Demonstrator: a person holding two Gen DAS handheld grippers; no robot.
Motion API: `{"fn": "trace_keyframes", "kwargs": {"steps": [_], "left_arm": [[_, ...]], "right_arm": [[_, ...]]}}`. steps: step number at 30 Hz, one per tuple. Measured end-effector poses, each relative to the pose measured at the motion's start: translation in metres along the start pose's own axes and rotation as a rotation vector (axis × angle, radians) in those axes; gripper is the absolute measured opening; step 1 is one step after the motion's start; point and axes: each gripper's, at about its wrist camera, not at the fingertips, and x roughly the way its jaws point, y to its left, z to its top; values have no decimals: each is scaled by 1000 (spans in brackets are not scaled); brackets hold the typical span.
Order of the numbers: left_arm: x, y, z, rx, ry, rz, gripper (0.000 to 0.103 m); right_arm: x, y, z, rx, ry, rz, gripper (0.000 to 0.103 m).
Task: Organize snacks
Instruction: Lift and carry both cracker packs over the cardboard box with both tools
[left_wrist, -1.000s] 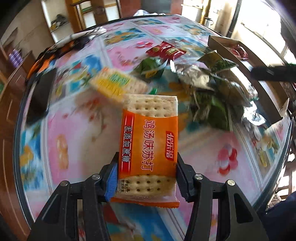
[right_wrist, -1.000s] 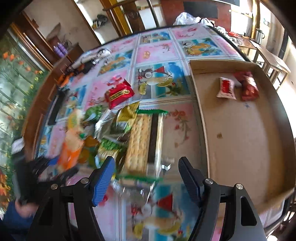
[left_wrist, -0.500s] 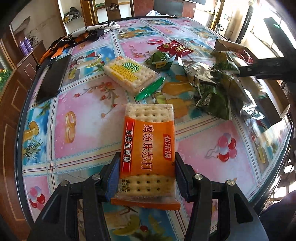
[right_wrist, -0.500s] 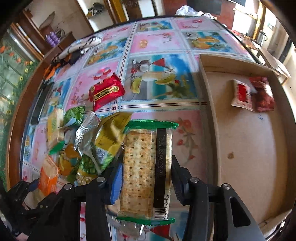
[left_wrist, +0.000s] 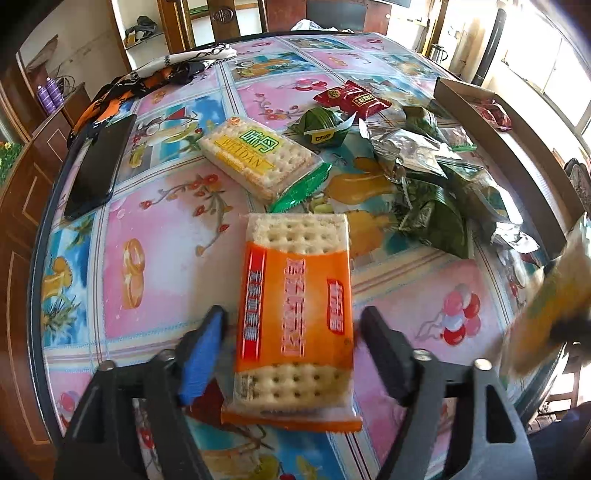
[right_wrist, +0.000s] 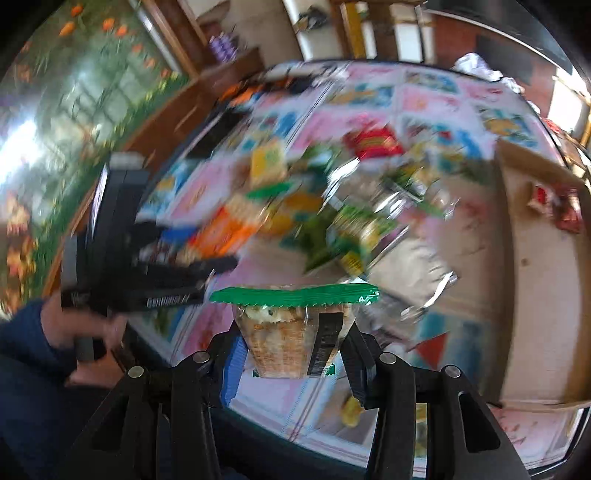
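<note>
Green-sealed cracker pack (left_wrist: 258, 162) and crumpled wrappers (left_wrist: 428, 173) beyond orange pack (left_wrist: 295, 317).

The round worktop (left_wrist: 155, 236) has a bright cover with pink and blue fruit pictures. On it lie a black phone (left_wrist: 98, 166), a yellow-label cracker pack (left_wrist: 258, 160), a red snack packet (left_wrist: 351, 99), a pile of green and silver wrappers (left_wrist: 424, 173) and an orange cracker pack (left_wrist: 295, 325). A shallow cardboard box (left_wrist: 517, 122) stands at the right edge.
</note>
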Motion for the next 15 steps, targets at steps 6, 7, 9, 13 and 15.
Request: {"fn": "trace_keyframes", "kwargs": {"steps": [6,7,9,13,15], "left_arm": [[-4,6,2,-17,-39,4,52],[-5,7,0,-19,-44,2,52],[-7,9,-4,-28,-50,11,52],[-10,10,-11,-36,-51,16,52],[-12,11,-14,-36,-54,19,53]], "right_arm": [[31,-6,-1,42,91,39,51],[33,-6,0,48,96,42,51],[44,-6,3,56,111,36,51],[54,-1,4,38,144,-9,52],[56,2,5,26,150,-17,55]]}}
